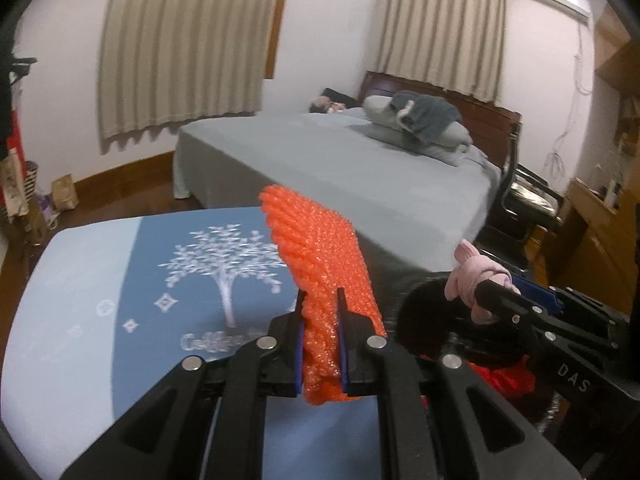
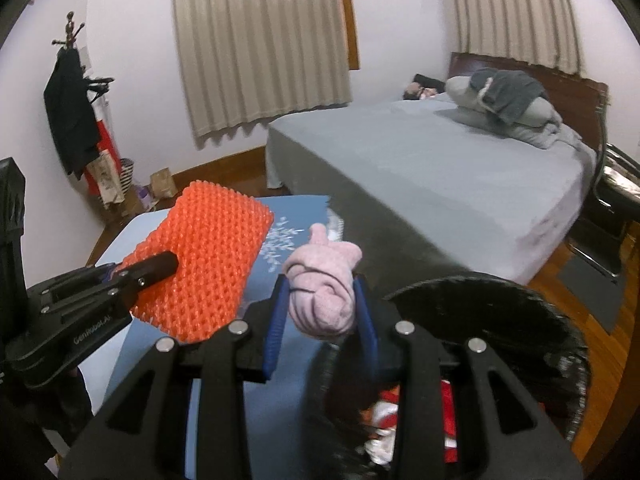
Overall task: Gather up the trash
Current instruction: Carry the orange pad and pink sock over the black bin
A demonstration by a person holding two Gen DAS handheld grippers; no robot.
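Progress reads as past the pick-up and short of the drop. Nearest in the left wrist view, the left gripper (image 1: pixel 320 336) is clamped on a sheet of orange bubble wrap (image 1: pixel 320 248), pinched at its lower edge so the rest stands up and leans away from the blue pads. Nearest in the right wrist view, the right gripper (image 2: pixel 322 308) has its blue fingers pressed against both sides of a wadded pink sock or cloth bundle (image 2: pixel 322 280), part-closed around its bulk. Both pieces are carried in the air, touching nothing else. Just beyond and below the right gripper sits a round black bin with a fuzzy-looking rim (image 2: pixel 500 308); red and white scraps (image 2: pixel 400 412) already lie inside, so some collecting looks done. The pink bundle hangs near the bin's rim, not yet over the opening as far as can be judged; the orange sheet is further left, over a low blue surface printed with a white tree (image 1: pixel 100 280). Left to do, by my reading: bring both items over the mouth and let go. Further off, a grey-sheeted bed (image 2: pixel 420 168) with folded bedding and beige curtains; no loose trash is plain there, though blur limits that.
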